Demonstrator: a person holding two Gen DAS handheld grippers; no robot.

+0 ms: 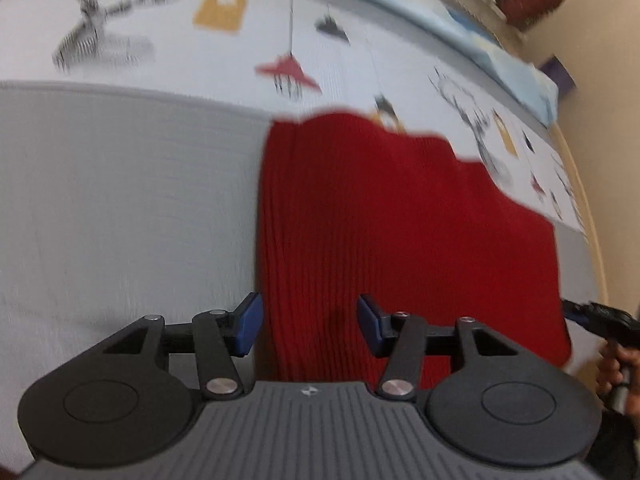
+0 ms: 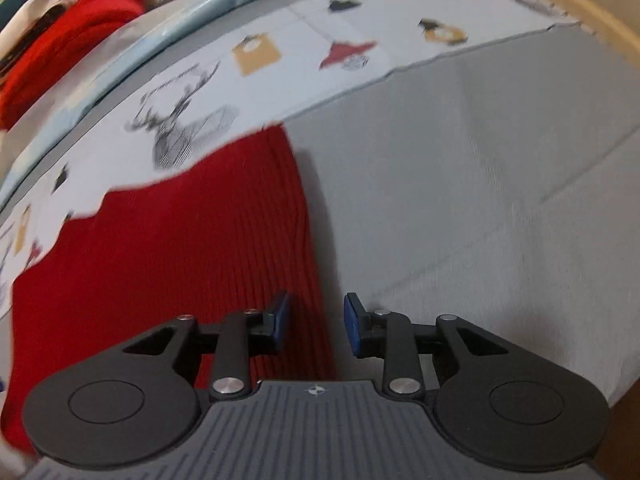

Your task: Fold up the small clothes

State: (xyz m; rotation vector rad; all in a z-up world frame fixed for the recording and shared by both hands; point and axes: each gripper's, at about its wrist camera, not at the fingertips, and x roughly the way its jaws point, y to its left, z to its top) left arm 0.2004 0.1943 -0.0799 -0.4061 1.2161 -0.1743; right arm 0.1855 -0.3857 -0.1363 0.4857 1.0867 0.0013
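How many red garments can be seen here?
2: a ribbed red garment spread on the bed below both grippers, and a bundled red one in the pile beyond the bed. More may be hidden.

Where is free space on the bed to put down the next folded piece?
Free: the grey cloth left of the red knit garment, and the grey stretch on its other side. Crowded: the clothes pile behind the printed sheet.

A grey bedcover (image 1: 120, 208) fills the middle; a white printed sheet (image 1: 224, 60) lies at twelve o'clock, a beige wall (image 1: 600, 40) at two o'clock, all motion-blurred.
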